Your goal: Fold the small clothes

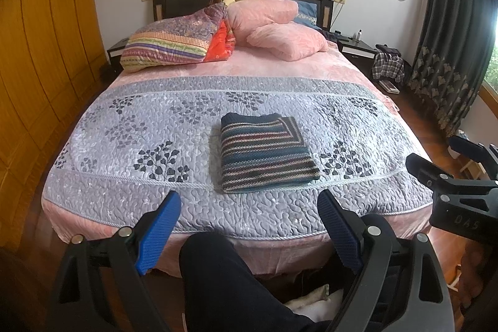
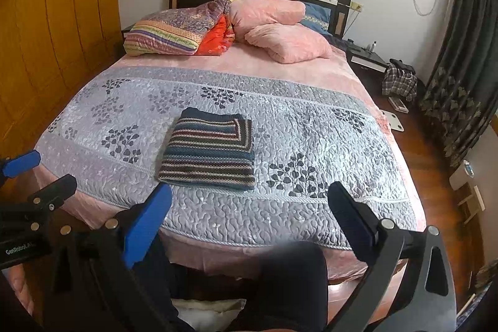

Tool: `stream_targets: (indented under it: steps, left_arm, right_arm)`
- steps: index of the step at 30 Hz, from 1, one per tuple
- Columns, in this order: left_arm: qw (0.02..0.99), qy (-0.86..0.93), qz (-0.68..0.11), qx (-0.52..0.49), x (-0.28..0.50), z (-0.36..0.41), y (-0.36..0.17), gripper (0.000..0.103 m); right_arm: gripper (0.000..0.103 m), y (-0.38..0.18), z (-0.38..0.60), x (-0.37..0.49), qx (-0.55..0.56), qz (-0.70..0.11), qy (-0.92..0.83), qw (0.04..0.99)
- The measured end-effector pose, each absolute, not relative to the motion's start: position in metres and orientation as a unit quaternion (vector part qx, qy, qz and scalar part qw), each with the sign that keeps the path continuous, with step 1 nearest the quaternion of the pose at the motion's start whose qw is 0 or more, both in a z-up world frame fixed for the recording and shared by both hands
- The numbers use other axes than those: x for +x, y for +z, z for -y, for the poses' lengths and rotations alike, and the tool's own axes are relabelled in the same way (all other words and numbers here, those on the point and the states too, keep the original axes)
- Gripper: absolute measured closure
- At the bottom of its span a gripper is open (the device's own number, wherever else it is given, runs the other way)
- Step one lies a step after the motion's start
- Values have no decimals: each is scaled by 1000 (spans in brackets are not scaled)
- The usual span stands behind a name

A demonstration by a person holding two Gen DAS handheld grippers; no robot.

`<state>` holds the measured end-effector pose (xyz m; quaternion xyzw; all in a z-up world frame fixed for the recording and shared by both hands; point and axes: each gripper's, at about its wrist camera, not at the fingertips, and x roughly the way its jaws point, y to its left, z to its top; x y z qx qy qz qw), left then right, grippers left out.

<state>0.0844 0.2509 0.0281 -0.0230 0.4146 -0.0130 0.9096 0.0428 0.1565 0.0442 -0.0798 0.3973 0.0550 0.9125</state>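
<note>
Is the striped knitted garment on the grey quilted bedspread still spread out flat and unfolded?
No, the striped knitted garment lies folded into a compact, thick rectangle on the grey quilted bedspread, with both sets of jaws open and away from it.

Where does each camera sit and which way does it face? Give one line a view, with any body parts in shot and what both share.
Left wrist: sits on the left tongs, open, at the foot of the bed, facing the headboard; a dark-trousered leg shows, and the right tongs at right.
Right wrist: sits on the right tongs, open, facing the same way; a leg shows, and the left tongs at left.
Shared: the folded striped sweater, the grey quilt and the pink pillows.
</note>
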Motion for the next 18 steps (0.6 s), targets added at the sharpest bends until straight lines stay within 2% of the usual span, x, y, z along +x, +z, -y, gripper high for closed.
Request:
stream_targets:
  steps: [18]
  left_arm:
    - [909, -13, -415, -23, 85, -251, 27, 13]
  right_arm:
    - [3, 36, -154, 47, -68, -410, 63, 907]
